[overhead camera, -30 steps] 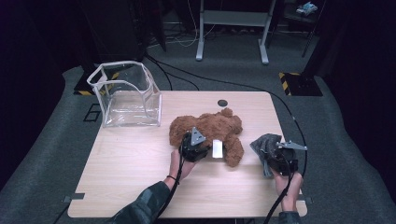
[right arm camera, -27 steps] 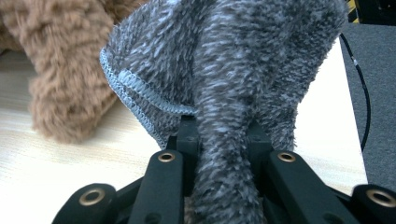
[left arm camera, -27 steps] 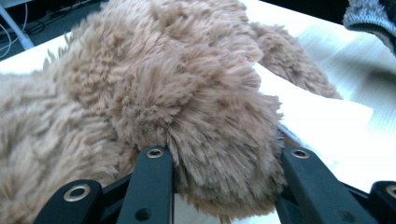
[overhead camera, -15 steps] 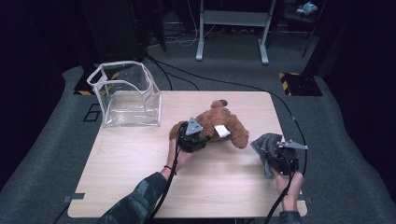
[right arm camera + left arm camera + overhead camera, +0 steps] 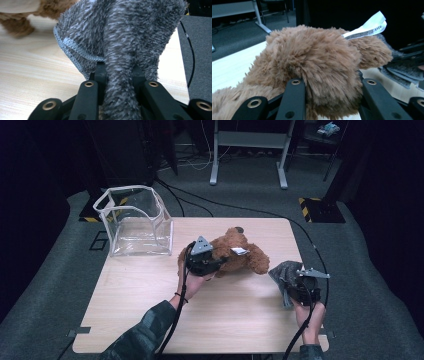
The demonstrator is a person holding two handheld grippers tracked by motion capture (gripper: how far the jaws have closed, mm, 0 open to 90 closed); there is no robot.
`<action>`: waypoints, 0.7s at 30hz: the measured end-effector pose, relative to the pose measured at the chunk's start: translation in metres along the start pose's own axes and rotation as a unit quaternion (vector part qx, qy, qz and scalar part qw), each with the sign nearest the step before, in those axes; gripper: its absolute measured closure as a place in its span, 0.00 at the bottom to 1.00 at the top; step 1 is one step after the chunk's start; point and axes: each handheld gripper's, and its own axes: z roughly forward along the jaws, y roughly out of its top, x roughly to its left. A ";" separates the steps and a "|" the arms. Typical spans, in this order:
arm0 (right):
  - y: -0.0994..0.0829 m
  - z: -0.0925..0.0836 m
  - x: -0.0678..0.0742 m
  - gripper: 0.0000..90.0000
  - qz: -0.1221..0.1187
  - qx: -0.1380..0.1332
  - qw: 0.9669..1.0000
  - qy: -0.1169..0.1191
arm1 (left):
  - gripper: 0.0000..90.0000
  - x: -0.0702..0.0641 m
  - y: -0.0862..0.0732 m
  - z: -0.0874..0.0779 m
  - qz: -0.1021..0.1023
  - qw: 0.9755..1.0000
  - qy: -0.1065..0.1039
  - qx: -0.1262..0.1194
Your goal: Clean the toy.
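1. Now the left gripper (image 5: 212,262) pinches the brown teddy bear (image 5: 240,256); in the left gripper view the two black jaws press into its fur from both sides.
2. The teddy bear is over the middle of the table (image 5: 150,305), with a white label (image 5: 239,251) on its upper side.
3. The right gripper (image 5: 300,287), at about 4 o'clock from the bear, has its jaws pressed together on a grey cloth (image 5: 282,272).
4. A clear plastic box (image 5: 134,222) stands at 10 o'clock from the bear, well apart from it.
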 end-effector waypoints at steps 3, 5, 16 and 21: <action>0.001 -0.002 0.000 0.83 -0.004 -0.002 1.000 0.000 | 0.76 -0.002 0.004 -0.005 -0.012 1.000 -0.016 -0.006; 0.002 -0.003 0.000 0.83 -0.004 -0.002 1.000 -0.001 | 0.76 -0.002 0.006 -0.007 -0.017 1.000 -0.026 -0.007; -0.003 0.004 0.001 0.83 0.003 0.010 1.000 0.000 | 0.74 0.024 -0.024 0.011 -0.019 0.998 -0.018 0.049; -0.004 0.007 0.002 0.82 -0.004 0.013 1.000 0.003 | 0.73 0.036 -0.034 0.016 -0.020 0.998 0.006 0.066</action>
